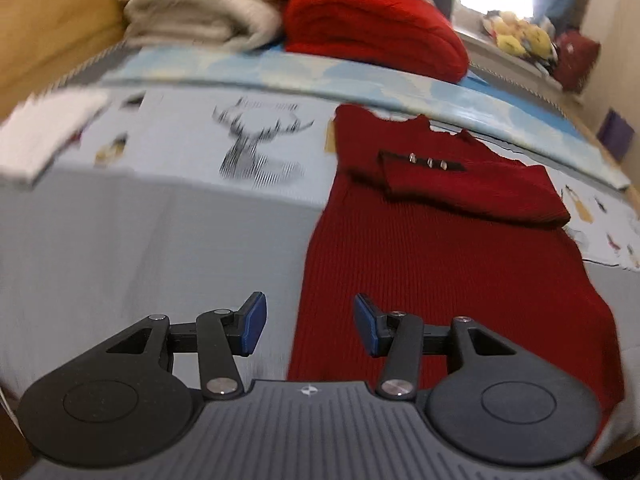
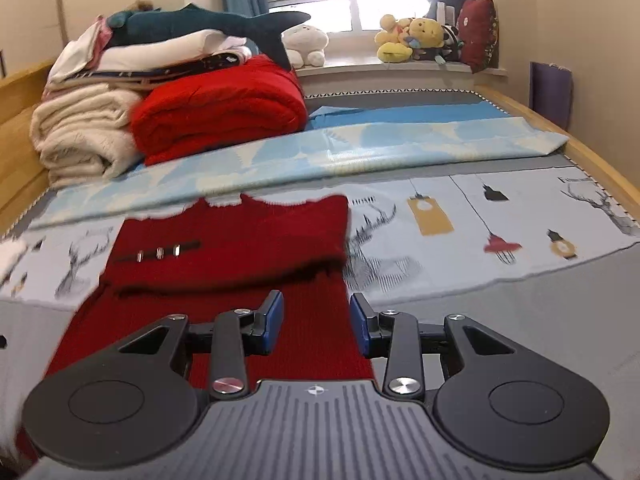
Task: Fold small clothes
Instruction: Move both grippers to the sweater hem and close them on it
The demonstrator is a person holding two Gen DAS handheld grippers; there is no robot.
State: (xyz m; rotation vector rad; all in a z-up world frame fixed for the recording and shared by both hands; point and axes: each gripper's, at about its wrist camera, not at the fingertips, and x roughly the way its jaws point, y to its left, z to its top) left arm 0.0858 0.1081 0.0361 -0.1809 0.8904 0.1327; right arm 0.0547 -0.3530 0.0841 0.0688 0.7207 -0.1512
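- Left gripper (image 1: 309,324): black linkage arms, blue pads; jaws stand apart with nothing between them. It hangs over the near left edge of the garment, one fingertip above grey sheet, the other above red knit.
- Right gripper (image 2: 317,326): same build; jaws part-open, a narrower gap, pads clear of any cloth. It sits above the garment's near right edge.
- Dark red ribbed garment (image 1: 440,272): lies flat on the bed, long body running from the near edge away toward the blanket. Its sides are folded in, leaving a narrow strip.
- Folded-over sleeve (image 1: 472,188): laid crosswise over the upper part of the garment, its cuff end to the right in the left wrist view.
- Black tab with three metal studs (image 1: 430,162): on the upper part of the garment, near the neckline.
- Bed sheet (image 2: 520,320): grey in the near part, pale blue beyond, printed with deer, lamps and lanterns.
- White cloth (image 1: 44,140): on the sheet, well to the left of the garment, blurred.
- Light blue patterned blanket (image 2: 360,148): a folded band across the bed just beyond the garment's neckline.
- Bright red folded blanket (image 2: 216,108): beyond the blue band, touching the cream one.
- Cream fleece blanket (image 2: 80,136): folded, at the wooden bed frame.
- Plush shark (image 2: 208,24): on top of the stacked bedding.
- Windowsill (image 2: 400,66): carries soft toys (image 2: 412,36) and a dark red cushion (image 2: 480,32).
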